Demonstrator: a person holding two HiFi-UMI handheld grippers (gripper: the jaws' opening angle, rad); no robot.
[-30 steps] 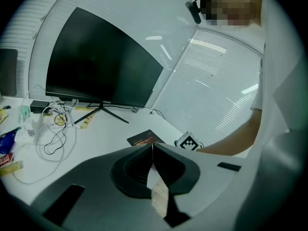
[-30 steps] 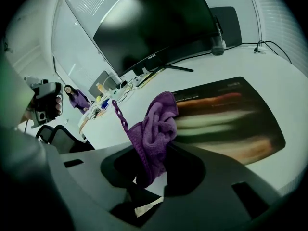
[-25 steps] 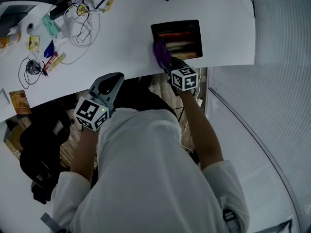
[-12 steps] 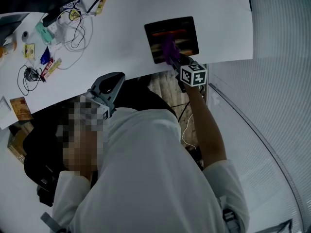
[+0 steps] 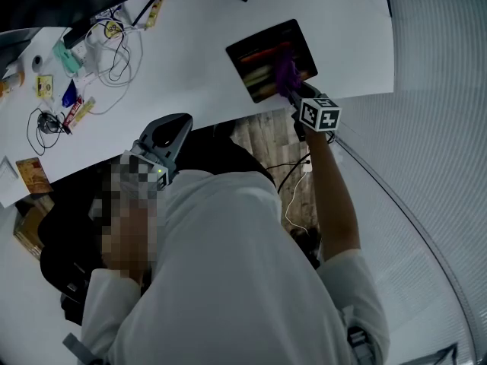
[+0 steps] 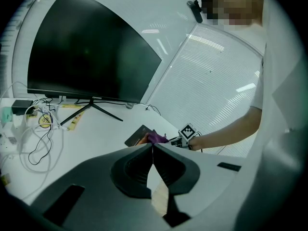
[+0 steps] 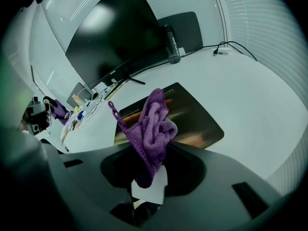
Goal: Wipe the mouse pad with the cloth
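A dark mouse pad (image 5: 262, 54) (image 7: 190, 114) with orange and green streaks lies near the white desk's right front edge. My right gripper (image 5: 293, 91) (image 7: 150, 150) is shut on a bunched purple cloth (image 5: 286, 71) (image 7: 153, 126), which rests on the pad's right part. My left gripper (image 5: 176, 125) (image 6: 152, 146) hangs shut and empty off the desk's front edge, far left of the pad. From the left gripper view the pad (image 6: 138, 134) and cloth (image 6: 156, 138) show small in the distance.
A black monitor (image 6: 86, 61) on a stand sits at the back of the white desk (image 5: 190, 59). Cables, a power strip and small packets (image 5: 72, 67) crowd the left. A cable (image 7: 231, 47) runs at the far right. Below the desk edge is wooden floor (image 5: 266, 147).
My right gripper has dragged the purple cloth from the pad's left edge across to its right side. The pad has turned slightly. The left gripper has stayed put.
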